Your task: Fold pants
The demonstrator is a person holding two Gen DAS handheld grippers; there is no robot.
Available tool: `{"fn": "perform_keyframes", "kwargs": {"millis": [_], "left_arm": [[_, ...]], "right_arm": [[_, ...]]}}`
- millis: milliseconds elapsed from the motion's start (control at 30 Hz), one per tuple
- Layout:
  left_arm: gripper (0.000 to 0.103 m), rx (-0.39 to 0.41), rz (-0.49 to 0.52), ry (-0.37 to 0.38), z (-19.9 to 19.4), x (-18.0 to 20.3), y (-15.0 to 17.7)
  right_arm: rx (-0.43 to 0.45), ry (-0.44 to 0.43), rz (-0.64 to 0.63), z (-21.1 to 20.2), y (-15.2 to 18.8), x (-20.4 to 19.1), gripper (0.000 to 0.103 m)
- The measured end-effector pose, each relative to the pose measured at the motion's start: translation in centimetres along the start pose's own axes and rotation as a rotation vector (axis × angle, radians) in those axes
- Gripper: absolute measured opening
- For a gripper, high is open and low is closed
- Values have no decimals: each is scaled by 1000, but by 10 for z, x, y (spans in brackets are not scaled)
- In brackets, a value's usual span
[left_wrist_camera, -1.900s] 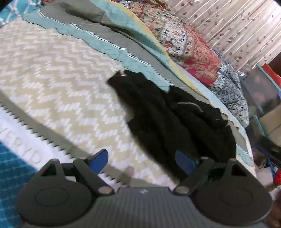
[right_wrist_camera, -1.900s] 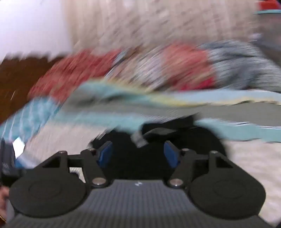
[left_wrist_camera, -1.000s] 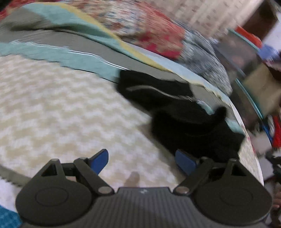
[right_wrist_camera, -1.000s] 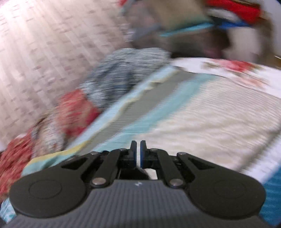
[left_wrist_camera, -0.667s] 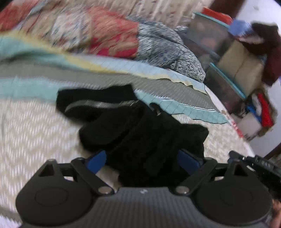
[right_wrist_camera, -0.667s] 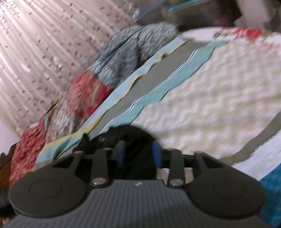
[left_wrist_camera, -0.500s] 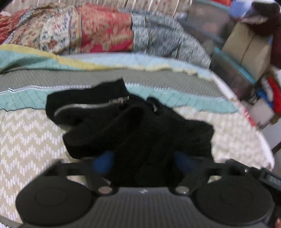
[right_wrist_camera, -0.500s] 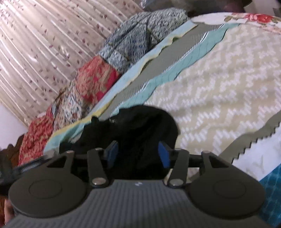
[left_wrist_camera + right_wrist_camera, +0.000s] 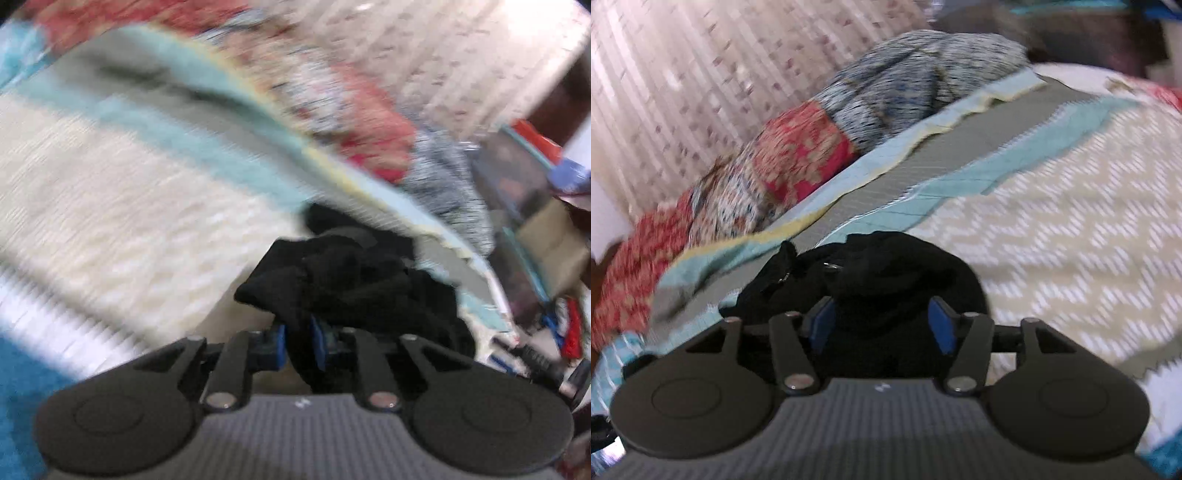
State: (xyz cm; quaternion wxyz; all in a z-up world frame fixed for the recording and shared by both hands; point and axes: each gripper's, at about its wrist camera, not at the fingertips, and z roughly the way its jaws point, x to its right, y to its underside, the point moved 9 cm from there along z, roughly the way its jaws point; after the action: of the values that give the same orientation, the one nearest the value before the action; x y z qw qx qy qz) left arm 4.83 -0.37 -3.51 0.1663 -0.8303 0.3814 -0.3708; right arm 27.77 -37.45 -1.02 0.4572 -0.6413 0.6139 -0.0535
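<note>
The black pants (image 9: 354, 284) lie crumpled on the bed near its far edge. In the blurred left wrist view my left gripper (image 9: 297, 341) is shut on a fold of the pants, with black cloth pinched between the blue pads. In the right wrist view the pants (image 9: 886, 273) form a dark heap with a zipper showing. My right gripper (image 9: 882, 325) is open, its blue pads either side of the heap's near part and close over the cloth.
The bedspread (image 9: 1071, 240) has a beige zigzag pattern with teal and grey bands. Patchwork red and blue-grey pillows (image 9: 849, 122) lie along the curtain side. Boxes and clutter (image 9: 546, 236) stand beyond the bed's right edge.
My left gripper closed on a fold of the pants and swung fast, blurring its view. My right gripper opened wider and came closer over the heap.
</note>
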Motion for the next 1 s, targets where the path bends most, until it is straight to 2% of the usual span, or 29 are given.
{"fn": "perform_keyframes", "kwargs": {"millis": [67,100,167,233,267,300,333,367,400,433,467,500,533,567,600,667,800,867,933,1000], "left_arm": [[17,-47,-43,-64,0,-27,13],[21,-54,-68,-81,-1,-37,16],[36,-54,-114,-73,0,-43,14],[65,-21,-133,-90,0,-43,11],[71,-11,-124,-99,4,-42,5],[89,-21,-115,-105,11,-42,1],[97,-50,-130,-108,21,-44,0],[97,-80,-161,-96,28,-47,2],[97,-119,-190,-63,38,-46,7],[96,-160,-201,-39,48,-40,13],[93,-198,-210,-24,58,-38,21],[65,-238,-228,-20,68,-38,30],[35,-267,-252,-23,75,-38,38],[30,-265,-265,-35,77,-38,38],[15,-249,-268,-17,75,-36,33],[14,-167,-266,35,58,-31,2],[14,122,-274,148,-14,-27,-94],[14,267,-241,176,-62,-22,-126],[14,354,-203,180,-106,-19,-137],[14,358,-187,178,-132,-24,-126]], "right_arm": [[-11,15,-80,16,-2,-10,76],[-21,31,-124,25,-2,-14,81],[-46,72,-201,45,-1,-18,83],[-72,107,-273,64,4,-21,87],[-89,125,-307,74,5,-20,87],[-112,142,-328,85,8,-16,87],[-136,159,-348,97,16,-17,86],[-164,177,-365,107,21,-13,84],[-184,191,-378,114,28,-9,58],[-193,209,-377,118,31,-5,29],[-198,207,-341,118,30,0,22],[-184,195,-291,114,26,2,10],[-162,183,-248,107,20,3,9],[-121,183,-205,95,9,7,6],[-75,174,-153,80,-4,10,5],[4,123,-31,49,-33,19,5],[205,69,189,-24,-104,45,4],[303,23,311,-61,-125,58,4],[397,-7,410,-96,-133,70,4],[439,-32,429,-123,-126,75,2]]}}
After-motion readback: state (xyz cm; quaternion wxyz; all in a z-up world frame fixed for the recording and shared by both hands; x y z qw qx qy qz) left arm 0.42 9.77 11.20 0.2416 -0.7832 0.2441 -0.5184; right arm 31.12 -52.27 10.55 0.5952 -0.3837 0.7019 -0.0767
